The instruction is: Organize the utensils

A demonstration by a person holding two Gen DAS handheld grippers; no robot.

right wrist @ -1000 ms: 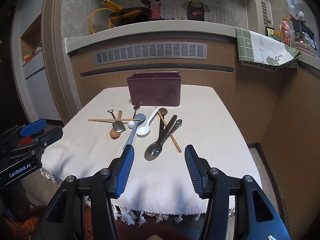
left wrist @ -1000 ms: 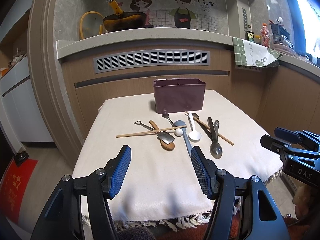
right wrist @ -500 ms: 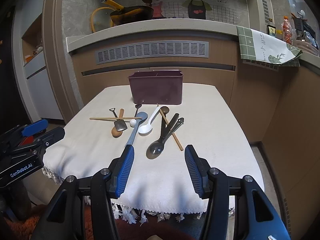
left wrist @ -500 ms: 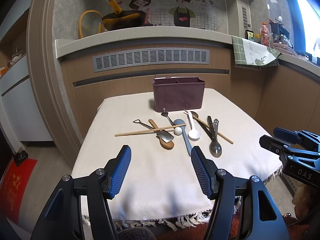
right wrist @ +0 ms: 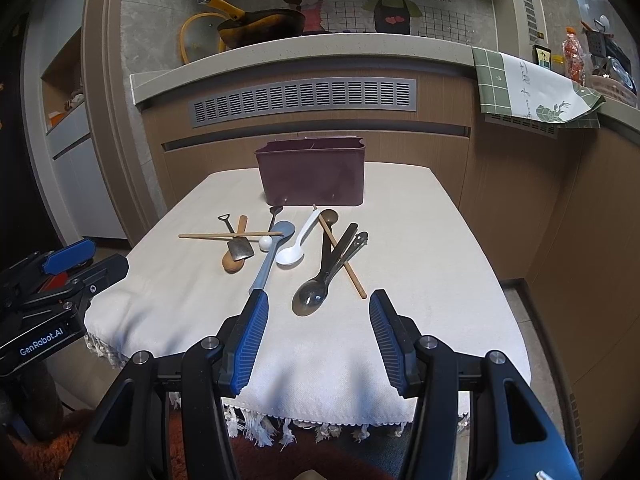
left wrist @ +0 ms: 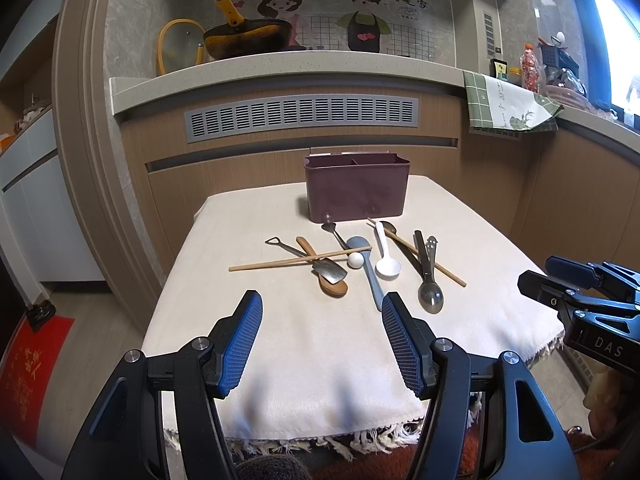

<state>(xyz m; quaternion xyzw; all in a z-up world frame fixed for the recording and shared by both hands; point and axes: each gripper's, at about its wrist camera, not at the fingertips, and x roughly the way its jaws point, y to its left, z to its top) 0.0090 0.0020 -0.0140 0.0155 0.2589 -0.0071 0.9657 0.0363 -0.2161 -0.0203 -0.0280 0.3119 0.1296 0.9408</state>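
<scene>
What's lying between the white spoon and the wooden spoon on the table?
Between the white spoon and the wooden spoon lie a small white ball, the grey-blue spoon and a little metal shovel spoon, clearest in the left wrist view.

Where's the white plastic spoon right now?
In both wrist views the white plastic spoon lies mid-table in front of the maroon utensil holder, bowl toward the cameras, between the grey-blue spoon on its left and the metal spoon on its right.

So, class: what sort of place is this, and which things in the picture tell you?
Most likely a home kitchen: a pan on the stone counter, a tea towel draped over its edge, and spoons beside a utensil holder on a cloth-covered table.
</scene>
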